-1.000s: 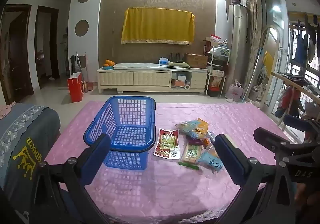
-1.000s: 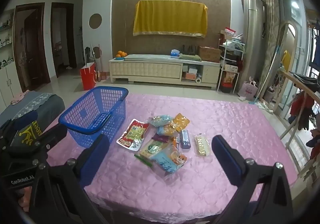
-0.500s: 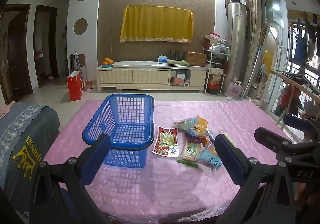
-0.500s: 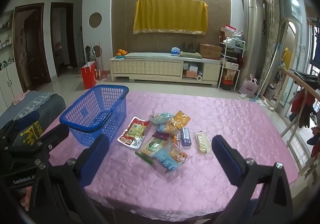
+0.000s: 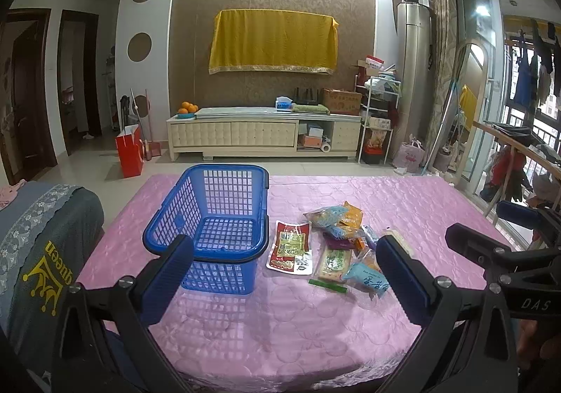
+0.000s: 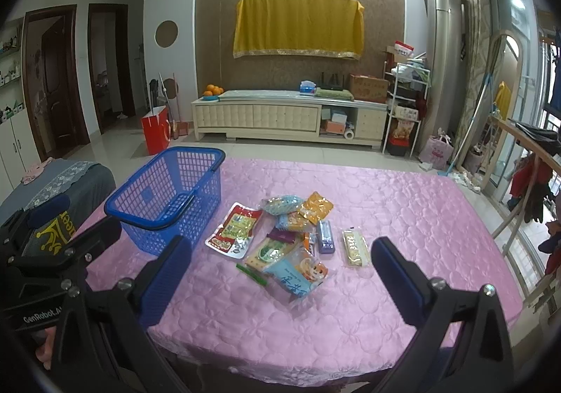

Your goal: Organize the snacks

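loosely heaped, colourful snack packets (image 6: 289,240) lie beside an empty blue basket (image 6: 168,196).

The left gripper (image 5: 284,273) has a matte black frame whose two arms each end in a long blue ribbed pad. Round silver screw heads sit at the joints behind the pads. In the right wrist view its black body appears at the near left with white lettering "GenRobot.A" on it and a rounded blue part on top. The right gripper (image 6: 280,270) is built the same way: black arms, blue ribbed fingers (image 6: 164,270), silver screws. In the left wrist view its black body at the near right bears the white letters "DAS".
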